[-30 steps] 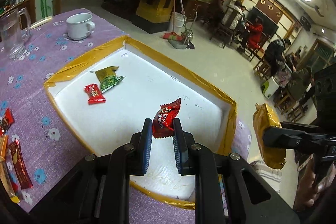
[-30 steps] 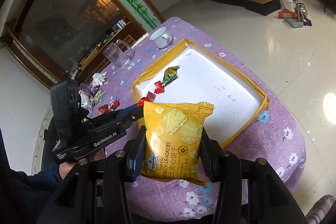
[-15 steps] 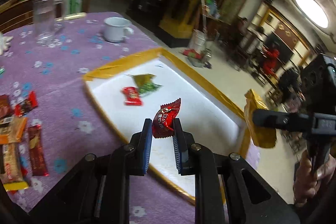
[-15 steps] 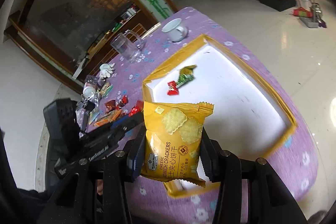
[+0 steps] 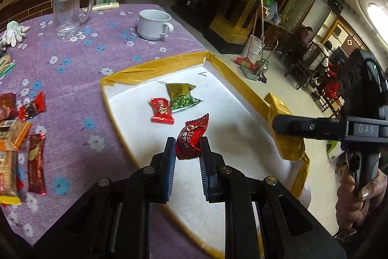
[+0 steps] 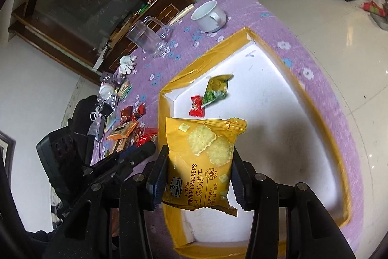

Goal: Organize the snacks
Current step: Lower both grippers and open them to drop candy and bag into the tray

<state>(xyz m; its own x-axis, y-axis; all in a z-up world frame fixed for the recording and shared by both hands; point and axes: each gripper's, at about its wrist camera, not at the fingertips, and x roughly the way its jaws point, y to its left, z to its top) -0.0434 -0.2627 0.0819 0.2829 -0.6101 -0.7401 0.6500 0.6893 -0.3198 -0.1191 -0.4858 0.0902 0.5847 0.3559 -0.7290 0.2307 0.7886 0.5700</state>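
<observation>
My left gripper (image 5: pixel 186 152) is shut on a dark red candy packet (image 5: pixel 191 137) and holds it above the near part of the white tray with yellow taped rim (image 5: pixel 155 66). A red candy (image 5: pixel 161 111) and a green pea packet (image 5: pixel 181 97) lie in the tray. My right gripper (image 6: pixel 198 176) is shut on a yellow cheese cracker pack (image 6: pixel 201 162) above the tray's near corner (image 6: pixel 167 101). The right gripper also shows at the right of the left wrist view (image 5: pixel 288 125), over the tray's right rim.
Several loose snack packets (image 5: pixel 21 137) lie on the purple flowered tablecloth left of the tray. A white mug (image 5: pixel 154 24), a glass mug (image 5: pixel 69 7) and a white glove (image 5: pixel 13 32) stand farther back. The table edge drops to the floor on the right.
Both grippers have moved lower and closer over the tray, still holding their packets. The view has swung left, showing more of the tablecloth and loose snacks.
</observation>
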